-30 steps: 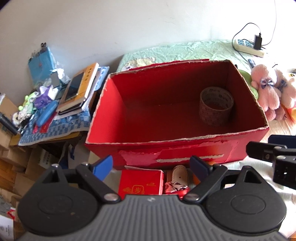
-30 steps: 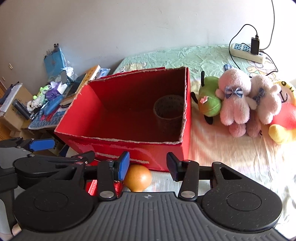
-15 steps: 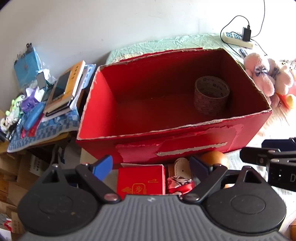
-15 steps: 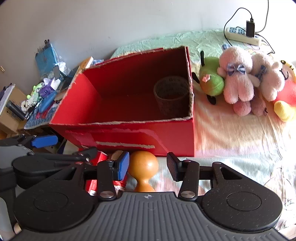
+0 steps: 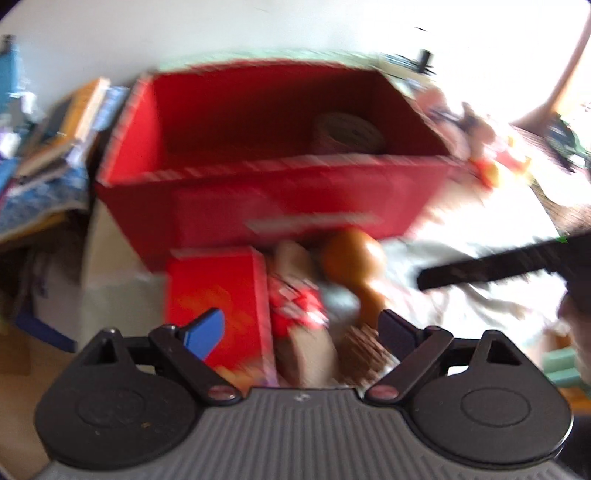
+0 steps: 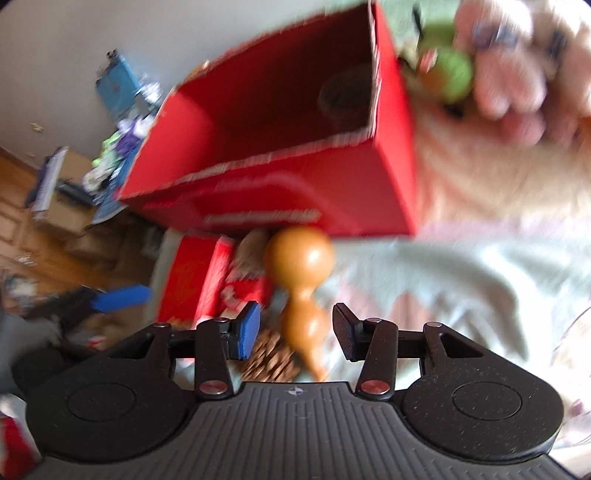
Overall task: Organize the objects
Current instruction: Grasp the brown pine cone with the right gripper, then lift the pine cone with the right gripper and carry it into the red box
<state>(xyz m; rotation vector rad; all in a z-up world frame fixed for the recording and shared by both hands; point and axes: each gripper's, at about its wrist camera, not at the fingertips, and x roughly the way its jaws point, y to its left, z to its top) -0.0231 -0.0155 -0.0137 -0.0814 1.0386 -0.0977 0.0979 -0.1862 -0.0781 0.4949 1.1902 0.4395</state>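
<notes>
While both grippers' fingers point(image 6: 248, 326) gape empty, a gourd point(image 6: 301, 258), small red box point(image 5: 218, 291) and pinecone point(image 5: 364, 350) crowd the big red box point(image 5: 280, 184).

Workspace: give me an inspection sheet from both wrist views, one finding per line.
Surface: pale green bedsheet, rumpled.
Job's things: red cardboard box open-topped, tape roll inside; orange gourd, small red box, pine cone and red patterned pouch lie in front of it.
Clutter: plush toys beside the box; books stacked at its other side.
Grippers: left gripper open over the small items; right gripper open, straddling the gourd's lower bulb without touching.
Cables: too blurred to tell.
Surroundings: white wall, wooden floor.
</notes>
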